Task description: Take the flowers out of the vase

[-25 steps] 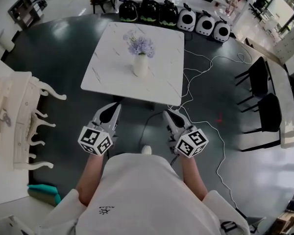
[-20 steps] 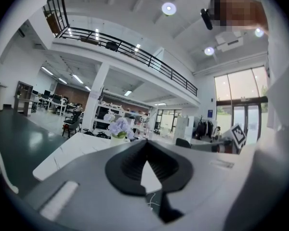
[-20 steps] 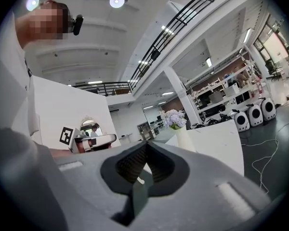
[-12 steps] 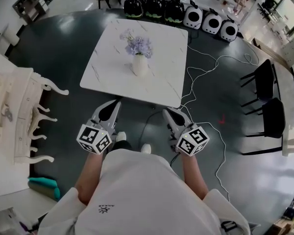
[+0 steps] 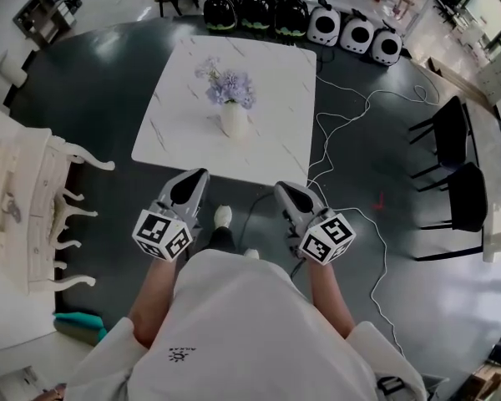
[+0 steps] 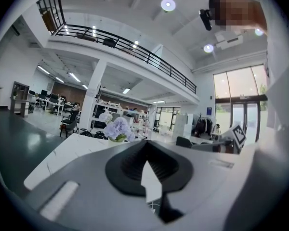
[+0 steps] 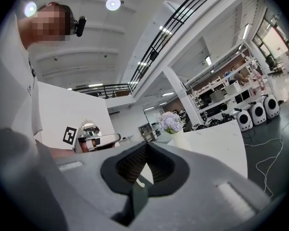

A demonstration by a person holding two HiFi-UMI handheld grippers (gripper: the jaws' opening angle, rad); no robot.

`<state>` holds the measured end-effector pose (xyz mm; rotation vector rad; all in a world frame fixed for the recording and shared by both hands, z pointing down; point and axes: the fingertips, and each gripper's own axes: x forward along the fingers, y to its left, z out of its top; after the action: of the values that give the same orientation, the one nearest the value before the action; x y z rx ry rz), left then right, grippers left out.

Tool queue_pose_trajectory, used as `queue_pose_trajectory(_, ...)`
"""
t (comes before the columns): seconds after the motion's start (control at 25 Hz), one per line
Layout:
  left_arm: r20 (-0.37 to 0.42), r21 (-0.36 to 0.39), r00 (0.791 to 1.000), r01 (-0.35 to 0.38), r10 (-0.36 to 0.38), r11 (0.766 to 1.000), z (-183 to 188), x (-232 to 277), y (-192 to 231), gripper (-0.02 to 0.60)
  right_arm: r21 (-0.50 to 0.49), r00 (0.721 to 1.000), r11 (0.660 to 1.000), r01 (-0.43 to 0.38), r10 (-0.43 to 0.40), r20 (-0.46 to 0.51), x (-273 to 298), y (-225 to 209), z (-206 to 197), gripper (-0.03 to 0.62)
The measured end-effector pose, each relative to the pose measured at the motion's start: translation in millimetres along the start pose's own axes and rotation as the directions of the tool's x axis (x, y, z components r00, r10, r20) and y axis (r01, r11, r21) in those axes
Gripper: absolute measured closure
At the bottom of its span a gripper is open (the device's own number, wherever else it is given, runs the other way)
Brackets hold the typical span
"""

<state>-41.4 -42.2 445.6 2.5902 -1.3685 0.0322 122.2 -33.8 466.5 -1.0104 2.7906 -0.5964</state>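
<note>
A white vase (image 5: 234, 120) with pale purple flowers (image 5: 226, 88) stands near the middle of the white marble table (image 5: 179, 136). Both grippers hang over the dark floor just short of the table's near edge, pointing at it. My left gripper (image 5: 195, 182) is shut and holds nothing. My right gripper (image 5: 285, 192) is also shut and empty. In the left gripper view the flowers (image 6: 116, 128) rise just above the closed gripper (image 6: 145, 143), the vase hidden behind it. In the right gripper view flowers (image 7: 169, 121) and vase (image 7: 177, 138) sit on the table (image 7: 219, 141) beyond the gripper (image 7: 145, 145).
Two black chairs (image 5: 449, 178) stand right of the table. White cables (image 5: 359, 140) trail over the floor by the table's right side. A row of black and white rounded units (image 5: 317, 23) lines the far side. An ornate white cabinet (image 5: 33, 199) stands at the left.
The person has stepped toward the table, so both grippers are nearer its front edge. A shoe now shows between the grippers. Both jaws stayed shut.
</note>
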Motion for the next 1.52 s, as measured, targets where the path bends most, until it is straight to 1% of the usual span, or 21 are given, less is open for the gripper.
queue_pose_trajectory(0.2, 0.018, -0.011, 1.0, -0.009, 0.009, 1.0, 7, 22, 27, 0.594, -0.035, 1.0, 0.999, 0.011, -0.011, 0.003, 25, -12, 11, 0.595)
queue_pose_trajectory(0.64, 0.007, -0.022, 0.998, 0.056, -0.056, 0.998, 15, 64, 80, 0.594, -0.098, 0.998, 0.993, 0.06, -0.06, 0.002, 90, -40, 27, 0.595)
queue_pose_trajectory(0.76, 0.001, -0.025, 0.997, 0.078, -0.078, 0.997, 19, 76, 95, 0.594, -0.109, 0.997, 0.991, 0.083, -0.082, 0.007, 106, -49, 31, 0.595)
queue_pose_trajectory(0.96, -0.006, -0.019, 0.992, 0.123, -0.123, 0.992, 27, 93, 117, 0.594, -0.157, 0.992, 0.98, 0.126, -0.126, 0.007, 134, -58, 40, 0.595)
queue_pose_trajectory(1.2, 0.002, -0.018, 0.984, 0.179, -0.179, 0.984, 34, 112, 143, 0.594, -0.163, 0.982, 0.969, 0.187, -0.187, 0.021, 157, -69, 43, 0.594)
queue_pose_trajectory(1.52, -0.019, -0.03, 0.973, 0.228, -0.229, 0.973, 27, 128, 168, 0.594, -0.171, 0.964, 0.949, 0.264, -0.259, 0.054, 170, -84, 43, 0.594)
